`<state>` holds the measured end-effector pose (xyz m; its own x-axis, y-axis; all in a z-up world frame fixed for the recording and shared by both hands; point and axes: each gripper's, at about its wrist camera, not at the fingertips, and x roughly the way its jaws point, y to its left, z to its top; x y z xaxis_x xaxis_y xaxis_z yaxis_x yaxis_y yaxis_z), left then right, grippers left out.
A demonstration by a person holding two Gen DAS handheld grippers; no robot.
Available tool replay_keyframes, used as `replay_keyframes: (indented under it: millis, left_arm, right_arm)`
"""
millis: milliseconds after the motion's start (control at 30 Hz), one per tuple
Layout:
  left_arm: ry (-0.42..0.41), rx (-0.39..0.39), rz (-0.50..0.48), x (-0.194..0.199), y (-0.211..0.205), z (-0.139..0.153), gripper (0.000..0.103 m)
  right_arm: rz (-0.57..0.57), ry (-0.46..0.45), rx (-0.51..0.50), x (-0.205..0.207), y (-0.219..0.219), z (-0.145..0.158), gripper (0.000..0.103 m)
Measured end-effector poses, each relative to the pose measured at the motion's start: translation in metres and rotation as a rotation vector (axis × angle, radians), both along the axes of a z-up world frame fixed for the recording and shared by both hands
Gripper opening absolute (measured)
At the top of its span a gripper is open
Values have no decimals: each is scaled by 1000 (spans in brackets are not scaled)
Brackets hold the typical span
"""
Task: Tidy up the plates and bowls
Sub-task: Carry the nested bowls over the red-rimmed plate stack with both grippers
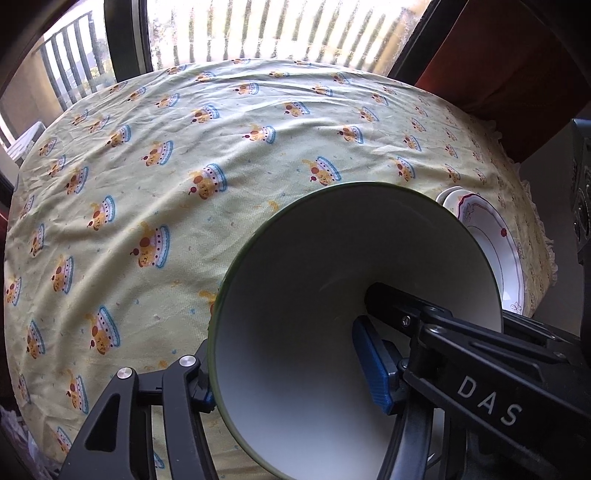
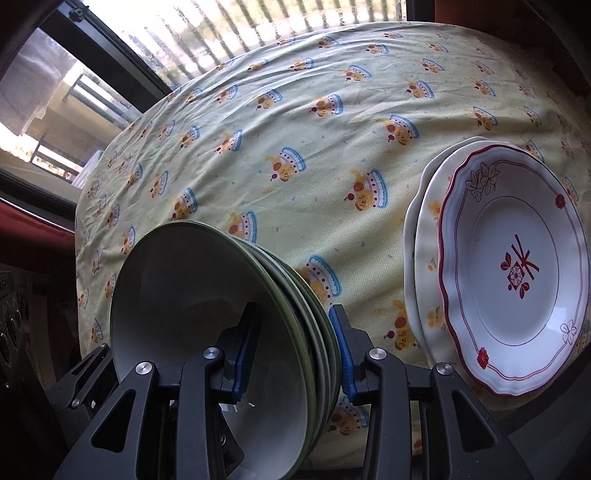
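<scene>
Holding bowls on both sides, all placed relative to the tablecloth (image 2: 295,122).

Nearest, right gripper (image 2: 291,354): jaws partly closed across the wall of a nested bowl stack (image 2: 207,295), one blue pad inside the front bowl, the other on the outside of the rearmost. I count about four green rims, white insides. The stack is tilted on edge above the near edge of the tablecloth.

Left gripper (image 1: 288,373): jaws about half open, clamped on the wall of a single bowl (image 1: 332,266), green rim, white inside; one pad inside, the other finger outside. Bowl tilted, mouth toward camera, above the near part of the tablecloth.

Farther, on the right side of the tablecloth: plate stack (image 2: 513,266), three plates visible. Top one white with red scalloped border and floral print, two cream ones under it, offset left.

Beyond the far edge of the tablecloth: window with railing (image 1: 280,33).
</scene>
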<state>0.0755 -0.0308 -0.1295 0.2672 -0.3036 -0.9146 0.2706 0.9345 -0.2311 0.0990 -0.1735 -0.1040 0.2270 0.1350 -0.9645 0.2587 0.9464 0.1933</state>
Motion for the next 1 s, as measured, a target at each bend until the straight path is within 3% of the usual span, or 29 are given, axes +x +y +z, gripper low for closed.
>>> replay_keyframes:
  millis: [467,1000]
  left_arm:
    - [-56,-28,17,-18,13,44,61]
    - [-98,-30,135,-31,-52,61,59]
  right_arm:
    - [8,-59,-38,-14,22,51,41]
    - [102,-130,-26,-18,-42,75,41]
